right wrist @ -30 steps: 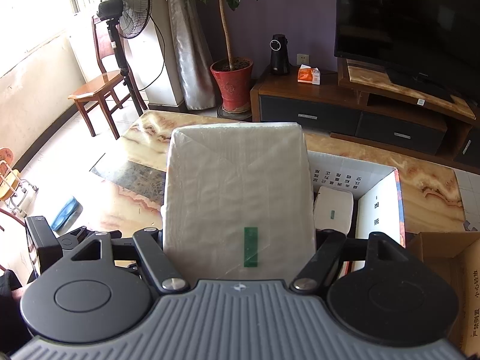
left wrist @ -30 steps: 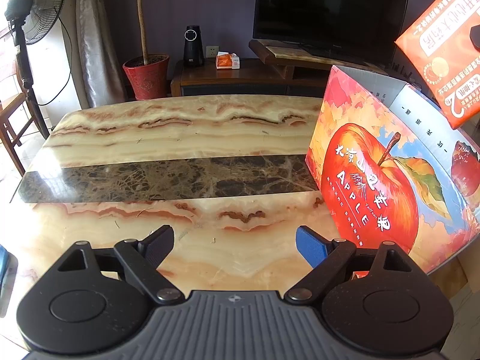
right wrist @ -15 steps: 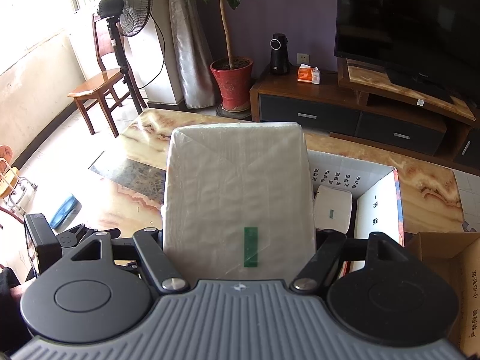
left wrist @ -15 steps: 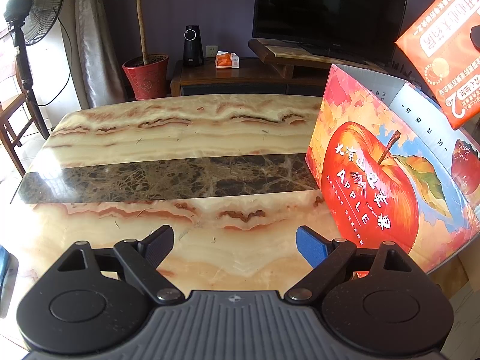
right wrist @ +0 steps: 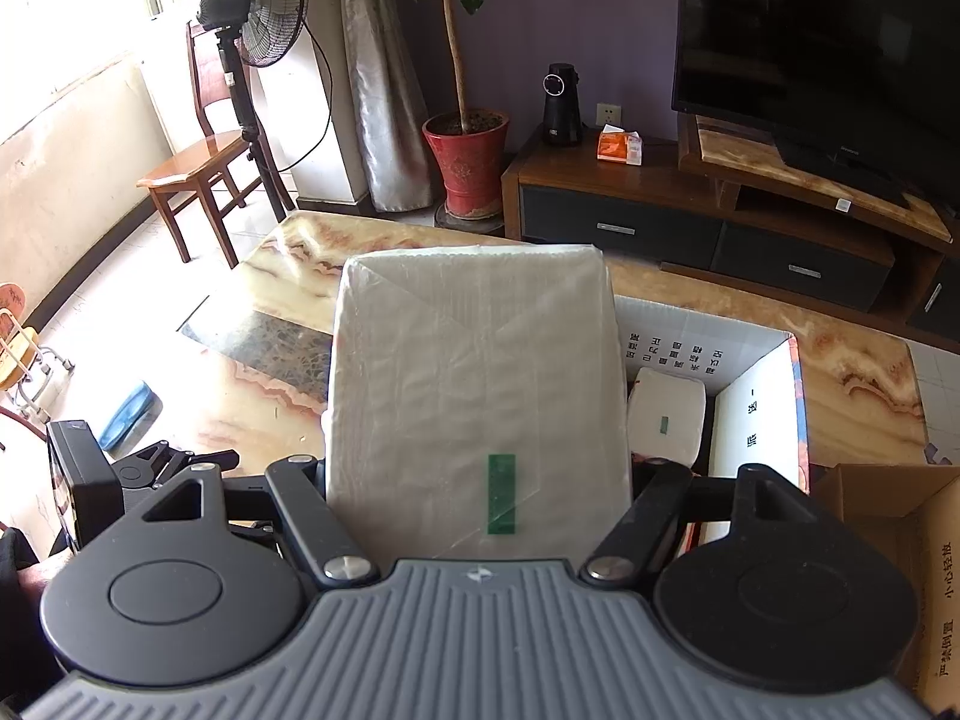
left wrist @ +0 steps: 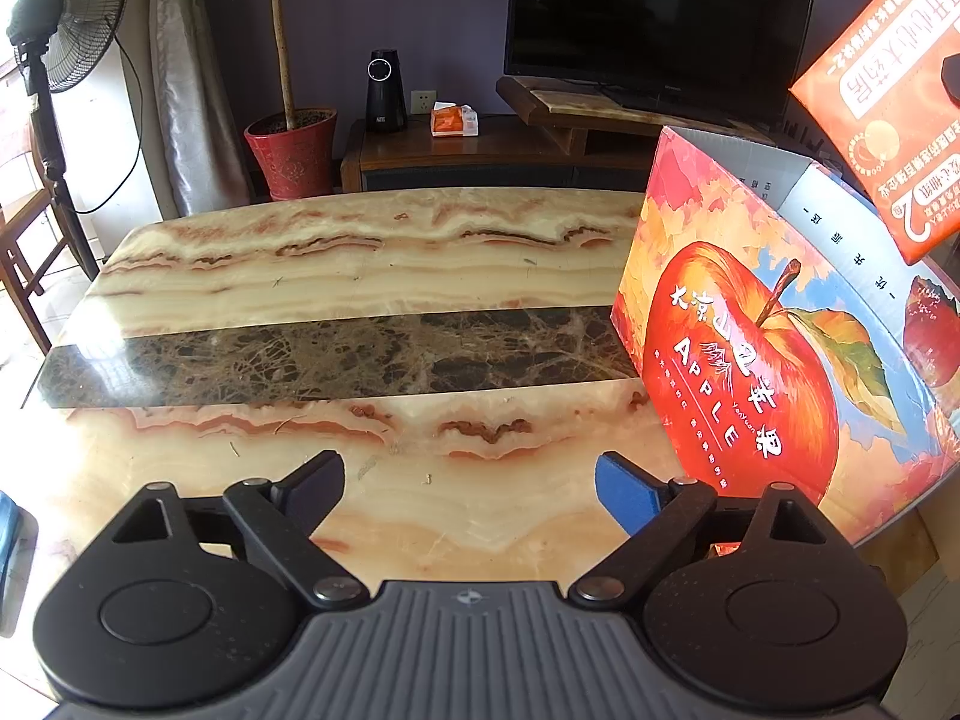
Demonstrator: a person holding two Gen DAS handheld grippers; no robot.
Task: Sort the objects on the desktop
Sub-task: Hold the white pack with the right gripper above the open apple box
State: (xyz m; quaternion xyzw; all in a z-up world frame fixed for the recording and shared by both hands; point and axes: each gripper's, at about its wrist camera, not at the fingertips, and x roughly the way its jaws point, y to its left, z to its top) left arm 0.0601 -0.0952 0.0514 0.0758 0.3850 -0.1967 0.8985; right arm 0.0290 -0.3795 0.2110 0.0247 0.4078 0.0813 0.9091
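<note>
White plastic-wrapped tissue pack (right wrist: 474, 384) clamped between the jaws of the right hand-held gripper (right wrist: 480, 480), long axis running forward, away from the camera. Open apple box (right wrist: 756, 414) on the counter (right wrist: 852, 360) lies just ahead and below-right, one pack (right wrist: 666, 414) already inside. Left hand-held gripper (left wrist: 471, 480) wide, empty, beside the box.
</note>
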